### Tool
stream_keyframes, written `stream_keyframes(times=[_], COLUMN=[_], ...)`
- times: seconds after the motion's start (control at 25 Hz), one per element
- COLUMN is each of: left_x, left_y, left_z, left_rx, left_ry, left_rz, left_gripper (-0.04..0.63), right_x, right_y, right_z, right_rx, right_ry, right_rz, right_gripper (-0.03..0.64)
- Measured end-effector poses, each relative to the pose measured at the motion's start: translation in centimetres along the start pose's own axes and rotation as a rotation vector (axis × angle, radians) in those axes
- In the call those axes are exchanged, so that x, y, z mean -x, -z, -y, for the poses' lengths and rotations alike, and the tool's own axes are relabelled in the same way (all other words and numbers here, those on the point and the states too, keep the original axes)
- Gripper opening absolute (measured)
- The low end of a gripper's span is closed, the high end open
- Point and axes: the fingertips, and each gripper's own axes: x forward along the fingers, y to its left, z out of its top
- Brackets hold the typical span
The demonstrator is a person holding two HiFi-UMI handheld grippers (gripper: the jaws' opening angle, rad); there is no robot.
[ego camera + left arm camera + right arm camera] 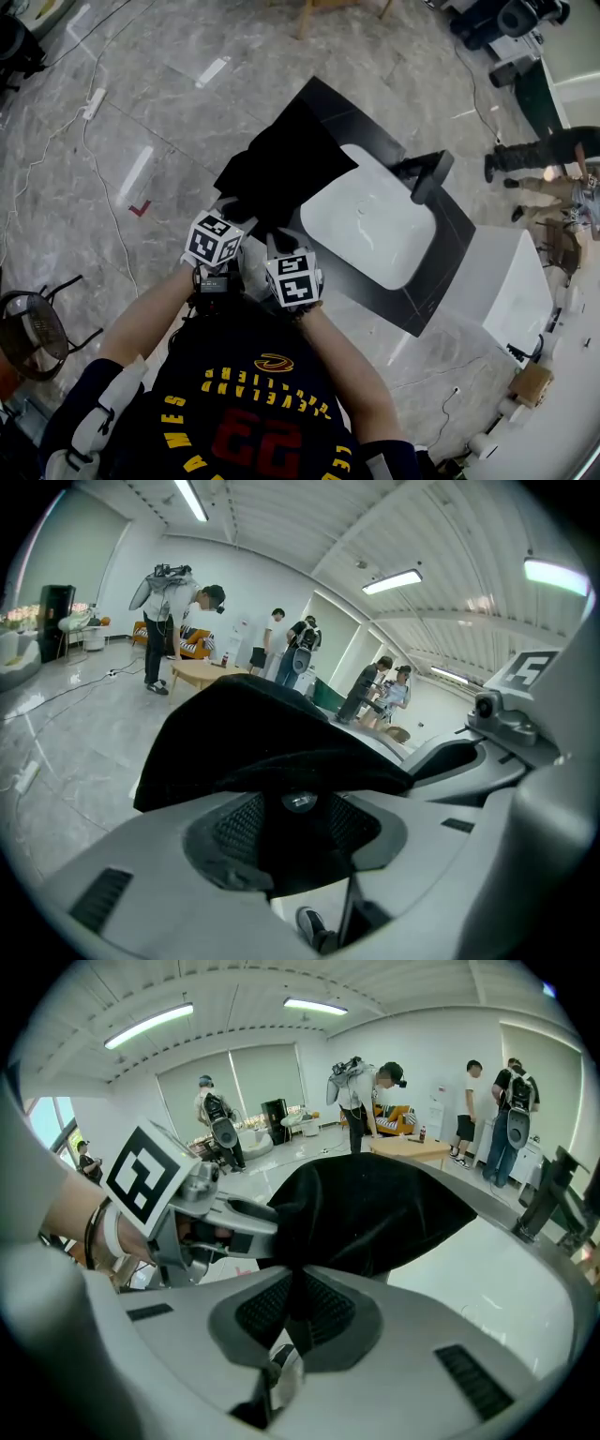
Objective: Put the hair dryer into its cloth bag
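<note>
Black cloth fills the left end of the desk (441, 274) in the head view: the cloth bag (281, 164) lies draped over that corner, its near edge taken up by both tools. The left hand-held gripper (230, 208) and the right hand-held gripper (277, 236) sit close together on that edge. The hair dryer (427, 175) stands well apart at the desk's far right edge, beyond a white rounded tray (366, 225). It is not yet in the bag.

In the left gripper view, the left hand-held gripper (298, 832) is clenched on a thick wad of the bag (272, 733), and fabric fills the gap between its pads.

In the right gripper view, the right hand-held gripper (295, 1312) is pinched nearly closed on a thin fold of the bag (375, 1208).

The step in hand looks like opening the bag's mouth. To do it well, each tool should hold a single, opposite layer. The left one's bunched hold may trap both sides, so a regrip could be needed before the two draw apart.

The white tray offers open room between bag and dryer. The near and left desk edges are close, so the slack cloth could slide off. The dryer sits close to its own edge, so a nudge could tip it to the floor.
</note>
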Motion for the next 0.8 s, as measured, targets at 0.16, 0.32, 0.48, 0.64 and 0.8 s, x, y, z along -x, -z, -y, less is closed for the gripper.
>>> stream_keyframes(times=[0.16,0.32,0.48,0.64,0.8], left_x=[2.8,6.9,11.9,17.1,21.4], left_y=[0.3,1.3,2.1,-0.3,-4.3], left_z=[-0.7,-1.6,-2.5,-3.0,-1.3], left_rx=[-0.027,-0.012,-0.026,-0.048,-0.049], left_ry=[-0.016,-0.041,-0.133,-0.239,-0.286], left_rz=[0.018,0.051,0.092,0.185,0.284], left_gripper=[0.166,0.166,0.166,0.166,0.166], right_x=[0.1,-0.5,0.0,3.1,6.8], right_y=[0.0,1.6,2.5,0.3,-2.1], right_z=[-0.4,-1.9,-1.7,0.4,1.5], right_rx=[0.04,0.177,0.22,0.083,-0.068], right_ry=[-0.028,-0.083,-0.083,-0.041,-0.09], right_rz=[0.032,-0.028,-0.05,0.078,0.231], right_gripper=[0.02,0.107,0.173,0.173,0.172])
